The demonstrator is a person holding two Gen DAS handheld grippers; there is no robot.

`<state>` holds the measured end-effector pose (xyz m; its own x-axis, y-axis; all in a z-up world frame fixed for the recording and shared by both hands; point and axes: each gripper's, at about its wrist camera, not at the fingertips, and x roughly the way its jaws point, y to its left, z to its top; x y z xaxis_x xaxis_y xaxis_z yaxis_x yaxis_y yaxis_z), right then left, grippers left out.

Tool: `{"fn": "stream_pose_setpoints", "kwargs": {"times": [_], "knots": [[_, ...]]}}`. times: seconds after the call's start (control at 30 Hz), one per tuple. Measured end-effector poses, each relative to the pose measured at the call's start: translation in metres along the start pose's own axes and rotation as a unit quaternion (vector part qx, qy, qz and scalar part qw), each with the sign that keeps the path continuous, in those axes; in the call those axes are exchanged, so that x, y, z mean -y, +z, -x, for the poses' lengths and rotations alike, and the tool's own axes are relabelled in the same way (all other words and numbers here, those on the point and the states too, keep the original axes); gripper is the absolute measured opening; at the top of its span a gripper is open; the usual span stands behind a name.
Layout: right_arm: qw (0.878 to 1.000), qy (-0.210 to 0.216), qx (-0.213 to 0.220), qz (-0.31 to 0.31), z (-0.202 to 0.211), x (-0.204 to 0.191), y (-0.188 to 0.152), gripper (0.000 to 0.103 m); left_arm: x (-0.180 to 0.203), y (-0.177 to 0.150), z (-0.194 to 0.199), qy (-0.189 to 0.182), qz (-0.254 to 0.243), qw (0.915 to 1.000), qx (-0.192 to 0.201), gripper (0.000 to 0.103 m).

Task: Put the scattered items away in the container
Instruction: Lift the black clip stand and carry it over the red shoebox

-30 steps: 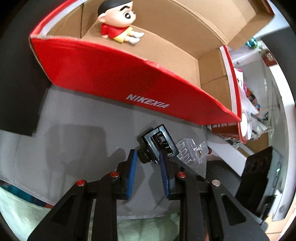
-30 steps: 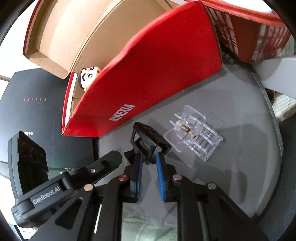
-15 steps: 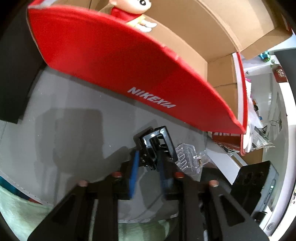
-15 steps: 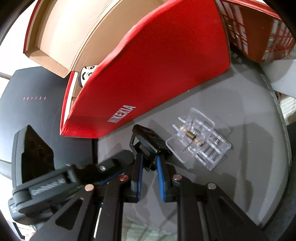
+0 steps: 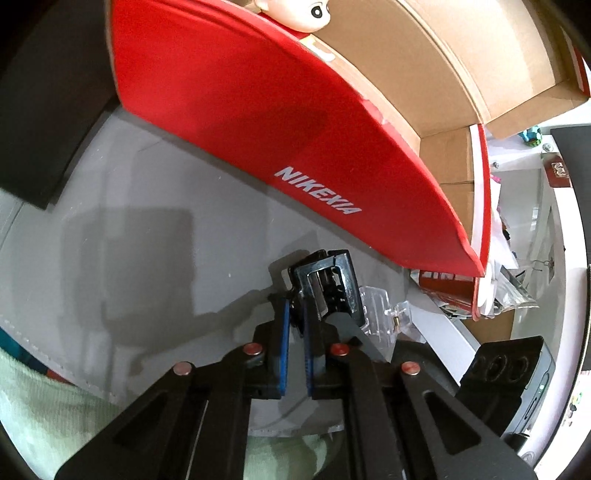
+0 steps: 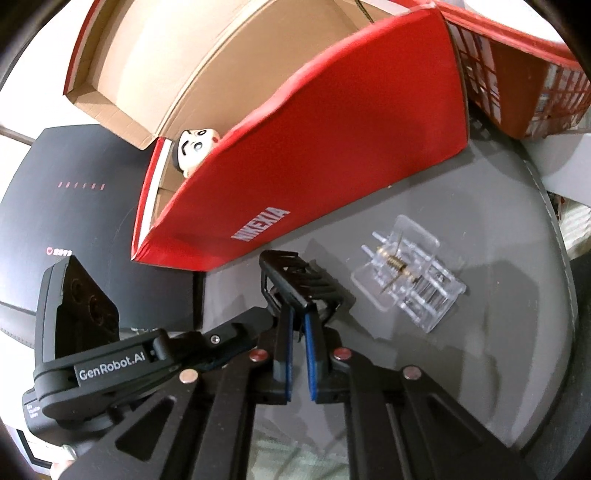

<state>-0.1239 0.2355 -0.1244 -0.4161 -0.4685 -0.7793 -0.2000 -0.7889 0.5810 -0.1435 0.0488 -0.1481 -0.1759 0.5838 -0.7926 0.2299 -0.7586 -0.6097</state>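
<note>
A black plastic clip lies on the grey mat, in front of the red cardboard box. My left gripper and my right gripper are both shut on this black clip, from opposite sides. A clear plastic clip with a metal spring lies on the mat to the right of it; it also shows in the left wrist view. A cartoon boy figurine sits inside the box.
The grey mat covers the table. A dark flat panel lies left of the box. A red mesh basket stands behind the box on the right. Clutter and white furniture lie beyond the mat.
My left gripper has closed from open onto the black clip and moved nearer the box. My right gripper stayed shut on the clip.
</note>
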Motion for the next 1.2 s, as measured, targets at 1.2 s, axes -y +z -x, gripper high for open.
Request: {"fn": "stream_pose_setpoints", "kwargs": {"times": [1.2], "knots": [[0.986, 0.018, 0.104, 0.131, 0.09, -0.107, -0.001, 0.006, 0.043, -0.005, 0.127, -0.063, -0.064, 0.9909, 0.1, 0.005]]}}
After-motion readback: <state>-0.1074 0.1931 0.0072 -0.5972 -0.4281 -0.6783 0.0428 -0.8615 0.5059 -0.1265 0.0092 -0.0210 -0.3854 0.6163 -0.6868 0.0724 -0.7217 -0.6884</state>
